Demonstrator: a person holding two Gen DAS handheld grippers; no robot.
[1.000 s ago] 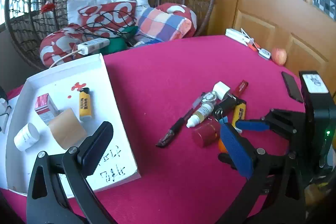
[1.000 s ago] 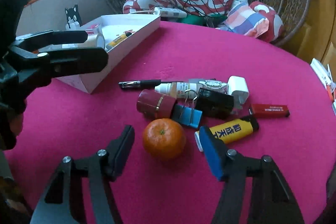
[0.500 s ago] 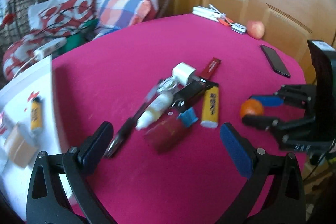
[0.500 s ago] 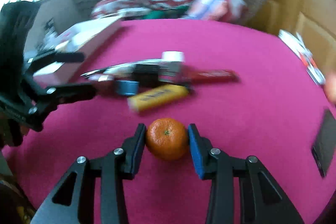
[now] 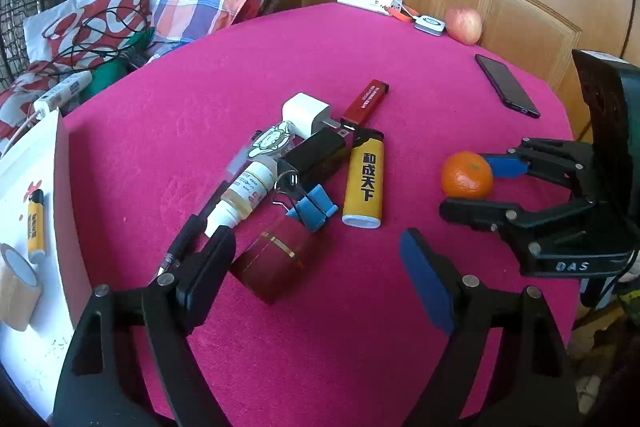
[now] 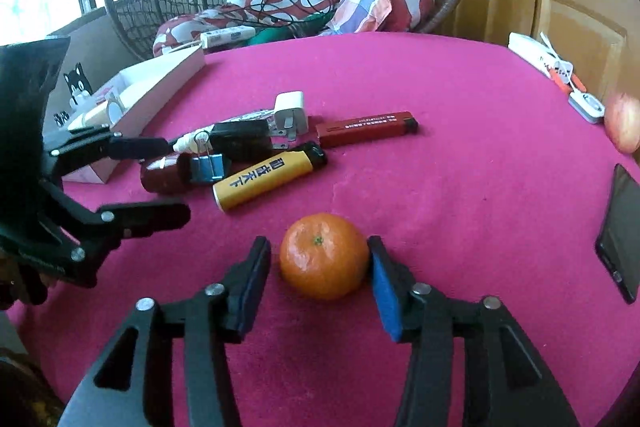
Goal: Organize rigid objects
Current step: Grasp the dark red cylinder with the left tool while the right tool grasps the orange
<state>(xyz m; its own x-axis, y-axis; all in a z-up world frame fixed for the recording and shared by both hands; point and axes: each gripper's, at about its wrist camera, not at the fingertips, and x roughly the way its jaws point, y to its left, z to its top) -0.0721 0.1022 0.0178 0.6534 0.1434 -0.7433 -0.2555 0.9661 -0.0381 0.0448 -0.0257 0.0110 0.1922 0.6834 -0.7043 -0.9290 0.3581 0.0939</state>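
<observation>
Opening up round the tangerine (image 6: 323, 255), the right gripper (image 6: 318, 273) has its jaws just parted again: fruit sits on the pink tablecloth (image 6: 460, 99) between the pads, blue pad seems to brush its side, black pad clear, so no real grip now. Left gripper (image 5: 314, 267) has just been closing a bit but is still wide, nothing pinched; its black finger hangs above the dark red cylinder (image 5: 280, 259), w/ the dropper bottle (image 5: 244, 193) and blue binder clip (image 5: 312, 207) just beyond. Further out: yellow lighter (image 5: 364, 183), black box, white charger plug (image 5: 306, 113), red lighter (image 5: 368, 99) all bunched mid-table. White tray (image 5: 60, 227) at the left edge already holds a small yellow lighter and a tape roll. Step in hand, I reckon: fruit set apart from the rigid bits, left lining up the next pick. Next move needs the left to drop, straddle the cylinder w/o nudging the clip, then carry to the tray. Pen tip is partly hidden, can't say if it's touched.
</observation>
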